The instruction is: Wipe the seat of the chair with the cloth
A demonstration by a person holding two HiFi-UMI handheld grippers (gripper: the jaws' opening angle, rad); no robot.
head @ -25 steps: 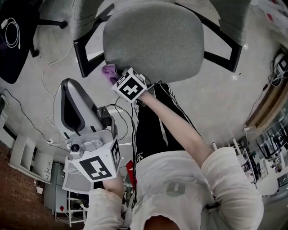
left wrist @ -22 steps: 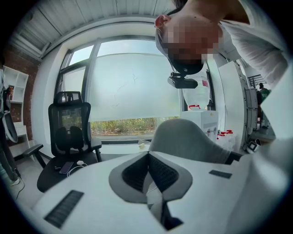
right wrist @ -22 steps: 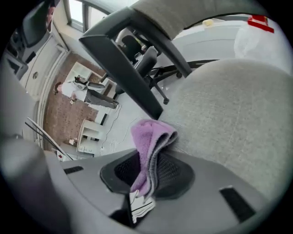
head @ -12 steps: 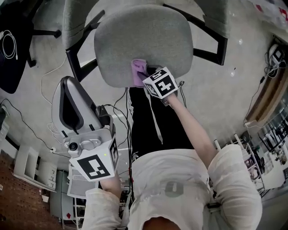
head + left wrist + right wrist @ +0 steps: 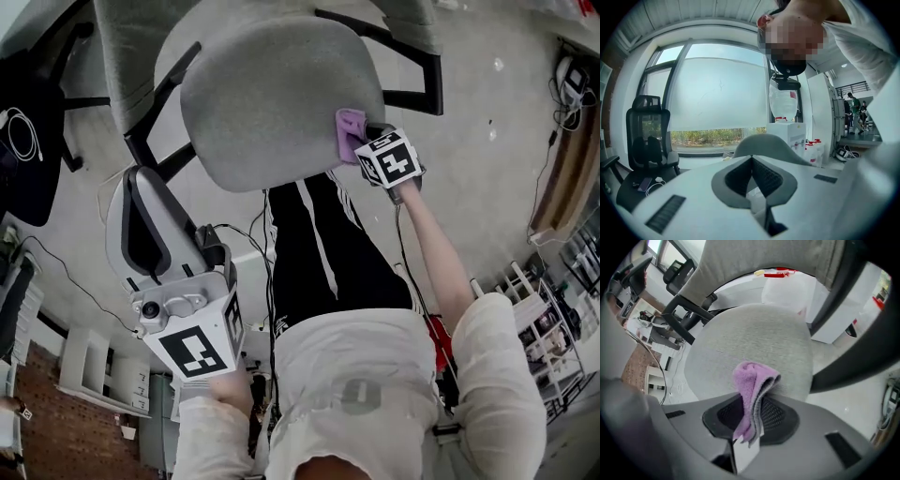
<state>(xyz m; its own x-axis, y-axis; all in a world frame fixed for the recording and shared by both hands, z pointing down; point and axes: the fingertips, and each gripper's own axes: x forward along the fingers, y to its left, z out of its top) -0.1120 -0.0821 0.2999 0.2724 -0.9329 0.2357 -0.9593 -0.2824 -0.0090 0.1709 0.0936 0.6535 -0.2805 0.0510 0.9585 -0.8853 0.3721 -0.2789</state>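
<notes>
Cloth (image 5: 752,390) at seat (image 5: 272,94) edge | right tongs (image 5: 749,425) pinching it, arm outstretched | left tongs (image 5: 751,164) pressed together, empty

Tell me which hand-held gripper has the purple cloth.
The right hand-held gripper, shut on the cloth at the edge of the grey seat; the left hand-held gripper is shut on nothing.

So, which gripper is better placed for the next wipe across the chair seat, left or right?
Right. The right gripper is shut on the purple cloth, which lies against the seat at its edge. The left gripper is shut, empty, and held low beside the person, apart from the seat.
</notes>
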